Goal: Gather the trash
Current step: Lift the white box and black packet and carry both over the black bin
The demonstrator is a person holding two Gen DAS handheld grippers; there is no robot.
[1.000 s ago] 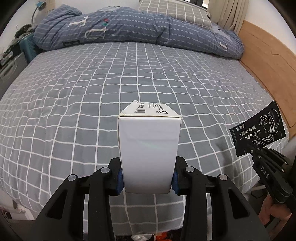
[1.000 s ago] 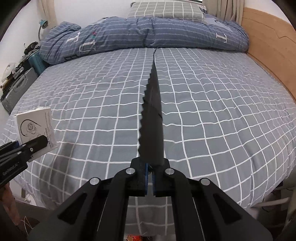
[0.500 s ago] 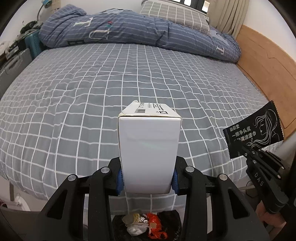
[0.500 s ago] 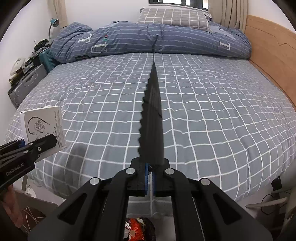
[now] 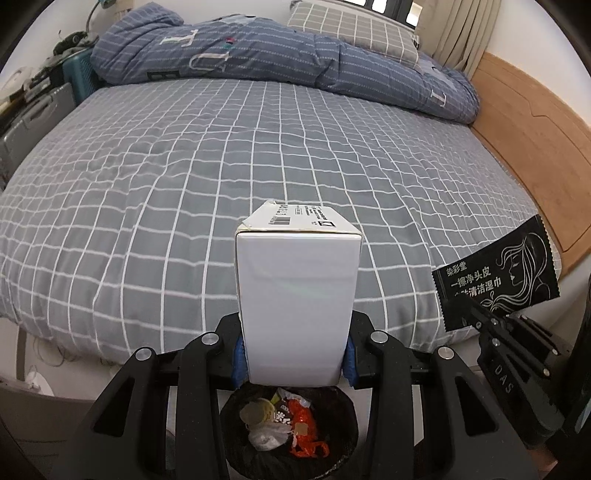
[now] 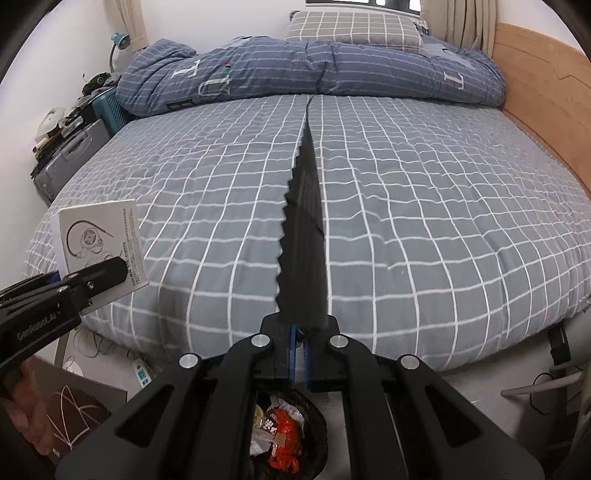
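Your left gripper (image 5: 295, 363) pinched a white box (image 5: 297, 306) between its blue pads (image 5: 238, 360), the box standing upright with its printed label end facing away from the camera. In the right wrist view the same box (image 6: 99, 245) showed a line drawing on its side, clamped near its lower edge. Your right gripper (image 6: 300, 349) was pressed together on a black sachet (image 6: 304, 243), seen edge-on there as a thin strip with a serrated side. From the left wrist view the sachet (image 5: 496, 284) showed its face: white characters and the outline of a woman's head with flowing hair.

Both grippers hung past the foot of the bed (image 5: 184, 166), which wore a grey sheet with a white grid. Below them stood a bin (image 5: 343, 417) lined in black, with red and white wrappers already inside; in the left view it lay directly under the box, and in the right view the bin (image 6: 319, 428) sat just below the closed jaws. A blue quilt (image 5: 258, 51) was bundled along the far end of the bed, a checked pillow (image 5: 354, 27) behind it, and a wooden headboard (image 5: 535, 122) ran along the right side. Your hand (image 6: 27, 402) showed at the lower left of the right view, behind the left gripper.
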